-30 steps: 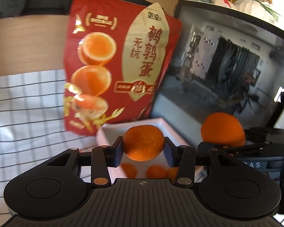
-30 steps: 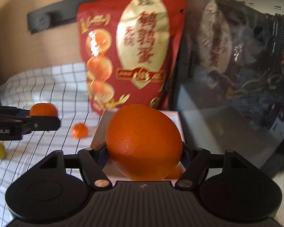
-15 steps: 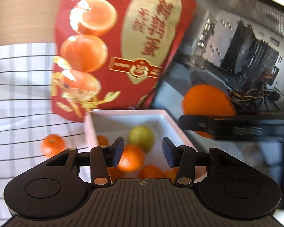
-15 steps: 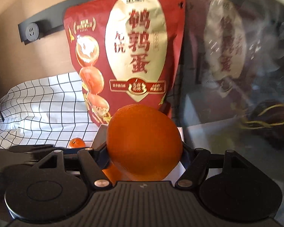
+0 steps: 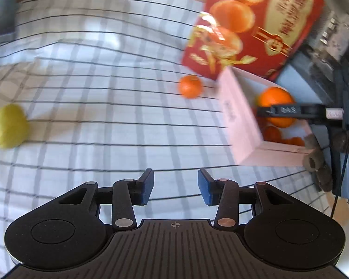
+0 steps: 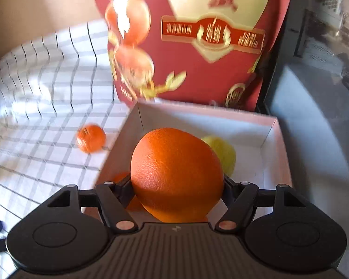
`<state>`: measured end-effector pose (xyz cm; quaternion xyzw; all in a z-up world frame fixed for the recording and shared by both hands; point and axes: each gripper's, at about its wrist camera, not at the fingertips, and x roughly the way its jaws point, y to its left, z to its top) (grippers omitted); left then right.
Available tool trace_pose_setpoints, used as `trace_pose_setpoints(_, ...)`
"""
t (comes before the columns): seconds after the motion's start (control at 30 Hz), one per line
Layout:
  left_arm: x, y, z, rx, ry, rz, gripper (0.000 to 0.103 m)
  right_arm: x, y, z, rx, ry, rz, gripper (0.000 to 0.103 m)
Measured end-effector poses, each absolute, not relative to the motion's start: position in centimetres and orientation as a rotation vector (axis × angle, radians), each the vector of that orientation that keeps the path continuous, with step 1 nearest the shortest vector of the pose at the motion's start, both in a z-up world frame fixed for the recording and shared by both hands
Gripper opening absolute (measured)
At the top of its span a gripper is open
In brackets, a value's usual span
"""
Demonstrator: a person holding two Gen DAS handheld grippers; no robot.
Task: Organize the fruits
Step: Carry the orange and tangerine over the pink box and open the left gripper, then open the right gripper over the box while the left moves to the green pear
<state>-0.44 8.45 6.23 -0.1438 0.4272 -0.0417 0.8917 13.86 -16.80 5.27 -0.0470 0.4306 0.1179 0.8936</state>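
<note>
My left gripper (image 5: 175, 186) hangs over the checked cloth with nothing between its fingers, and its jaws are closing. A mandarin (image 5: 190, 89) lies on the cloth beside the pink box (image 5: 239, 121), and a yellow-green fruit (image 5: 8, 125) lies at the far left. My right gripper (image 6: 176, 186) is shut on a large orange (image 6: 176, 174) and holds it over the open box (image 6: 274, 125). Inside the box are a yellow-green fruit (image 6: 223, 153) and small oranges (image 5: 272, 133), partly hidden by the held orange. The mandarin (image 6: 90, 138) shows left of the box.
A tall red snack bag (image 6: 197, 34) stands right behind the box. A dark glass computer case (image 6: 325, 69) walls off the right side. The checked cloth (image 5: 93, 81) stretches away to the left. A brown rolled object (image 5: 318, 162) and a cable sit right of the box.
My left gripper let its mandarin go into the box, then swung left and down over the cloth. My right gripper came down over the box, still holding the large orange.
</note>
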Motion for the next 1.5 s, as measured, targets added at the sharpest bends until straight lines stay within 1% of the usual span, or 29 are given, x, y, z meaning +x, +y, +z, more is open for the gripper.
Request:
trace_pose_setpoints(0.23,-3.1,12.7,5.0,-0.358,0.903,0.008,0.046,12.9,-18.3,4.4,-0.045,0.884,0.220,0.074)
trace_pose_setpoints(0.47,-3.4,15.3,5.3,-0.358,0.867,0.077,0.046,11.1,-18.4,6.2,-0.045,0.811,0.151,0.074)
trace_pose_setpoints(0.57,-3.1,16.6,5.8,-0.366,0.841,0.101,0.046,10.0,-18.1,7.1,-0.069,0.754,0.144,0.078)
trace_pose_setpoints(0.77,-3.1,18.8,6.7,-0.357,0.788,0.141,0.046,7.5,-16.8,8.6,-0.105,0.683,0.144,0.078)
trace_pose_setpoints(1.07,-4.0,23.4,7.6,-0.306,0.731,0.271,0.046,4.1,-9.5,9.3,-0.211,0.653,0.304,0.079)
trace_pose_setpoints(1.3,-3.1,25.1,7.5,-0.275,0.721,0.266,0.046,1.5,-2.7,8.4,-0.252,0.712,0.444,0.079)
trace_pose_setpoints(1.5,-1.0,25.2,7.4,-0.210,0.719,0.245,0.046,-0.5,-0.1,7.8,-0.290,0.748,0.490,0.079)
